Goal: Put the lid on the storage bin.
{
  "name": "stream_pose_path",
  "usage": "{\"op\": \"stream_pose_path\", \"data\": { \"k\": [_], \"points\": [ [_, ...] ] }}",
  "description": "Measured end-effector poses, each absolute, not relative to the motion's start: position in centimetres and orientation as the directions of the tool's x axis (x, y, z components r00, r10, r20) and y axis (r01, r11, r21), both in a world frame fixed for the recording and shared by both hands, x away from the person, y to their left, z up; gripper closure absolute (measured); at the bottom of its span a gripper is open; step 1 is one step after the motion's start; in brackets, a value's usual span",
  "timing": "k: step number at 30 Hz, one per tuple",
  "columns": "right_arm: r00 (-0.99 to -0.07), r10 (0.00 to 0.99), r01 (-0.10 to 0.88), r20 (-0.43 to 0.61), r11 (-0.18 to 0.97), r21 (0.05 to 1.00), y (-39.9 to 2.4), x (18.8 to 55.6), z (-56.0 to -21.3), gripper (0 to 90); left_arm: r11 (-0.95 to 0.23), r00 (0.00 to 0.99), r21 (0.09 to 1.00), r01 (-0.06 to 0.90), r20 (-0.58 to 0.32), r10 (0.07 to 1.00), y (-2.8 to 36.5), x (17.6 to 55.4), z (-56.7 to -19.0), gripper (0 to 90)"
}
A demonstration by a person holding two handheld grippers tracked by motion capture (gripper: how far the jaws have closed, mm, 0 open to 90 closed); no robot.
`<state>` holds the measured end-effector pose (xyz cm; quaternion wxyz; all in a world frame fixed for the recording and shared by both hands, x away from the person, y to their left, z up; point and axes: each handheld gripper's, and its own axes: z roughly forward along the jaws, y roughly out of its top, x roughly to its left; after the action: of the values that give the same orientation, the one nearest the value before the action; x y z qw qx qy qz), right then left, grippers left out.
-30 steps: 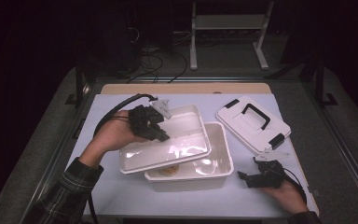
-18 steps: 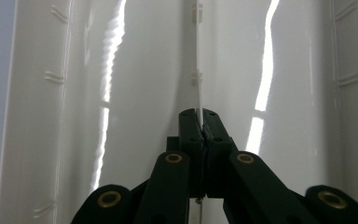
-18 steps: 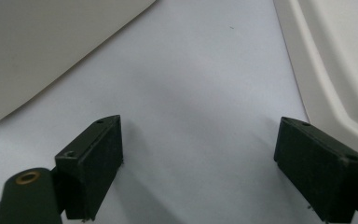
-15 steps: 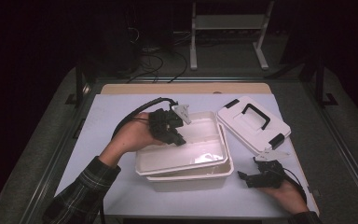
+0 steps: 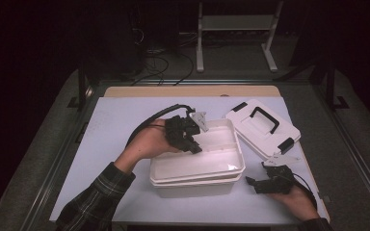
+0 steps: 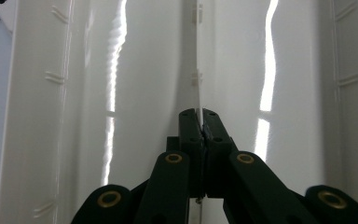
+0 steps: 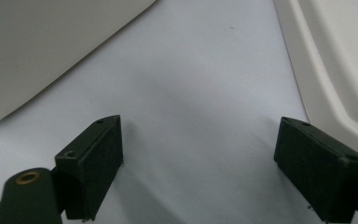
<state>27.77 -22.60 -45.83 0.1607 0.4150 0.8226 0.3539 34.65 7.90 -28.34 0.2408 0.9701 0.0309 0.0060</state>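
A white inner tray (image 5: 212,156) sits on top of a white plastic box (image 5: 192,187) at the middle of the table. My left gripper (image 5: 195,147) reaches into the tray from the left. It is shut on the tray's thin central divider (image 6: 198,70), and its closed jaws (image 6: 199,114) pinch that wall from both sides. My right gripper (image 5: 250,182) rests open on the table to the right of the box's front corner. Between its jaws (image 7: 200,140) lies bare table, with the box's rim (image 7: 335,60) to the right.
The box's white lid (image 5: 262,127), with a black handle and black latches, lies flat at the back right; its edge (image 7: 51,42) appears in the right gripper view. The pale table sheet (image 5: 115,120) has free room on the left. Dark floor and cables lie beyond.
My left gripper has carried the tray rightward from its offset position and set it squarely over the box. The right gripper has stayed in place.
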Motion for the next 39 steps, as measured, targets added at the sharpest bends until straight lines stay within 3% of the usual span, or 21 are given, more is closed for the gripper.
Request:
{"op": "stream_pose_path", "data": {
  "k": [35, 37, 39],
  "points": [
    [-0.604, 0.797, 0.569, 0.028, 0.406, 0.715, -22.6, 27.8, -45.8, 14.9, -0.893, 0.996, 0.442, 0.088, -0.014, 0.091, 8.1, 35.2, -31.1, 88.1],
    [-0.604, 0.797, 0.569, 0.029, 0.405, 0.715, -22.6, 27.8, -45.8, 14.9, -0.894, 0.996, 0.439, 0.091, -0.022, 0.091, 8.0, 35.3, -31.0, 86.9],
    [-0.604, 0.797, 0.569, 0.029, 0.406, 0.715, -22.6, 27.8, -45.8, 14.9, -0.895, 0.996, 0.436, 0.091, -0.015, 0.093, 8.1, 35.3, -31.1, 79.5]
  ]
}}
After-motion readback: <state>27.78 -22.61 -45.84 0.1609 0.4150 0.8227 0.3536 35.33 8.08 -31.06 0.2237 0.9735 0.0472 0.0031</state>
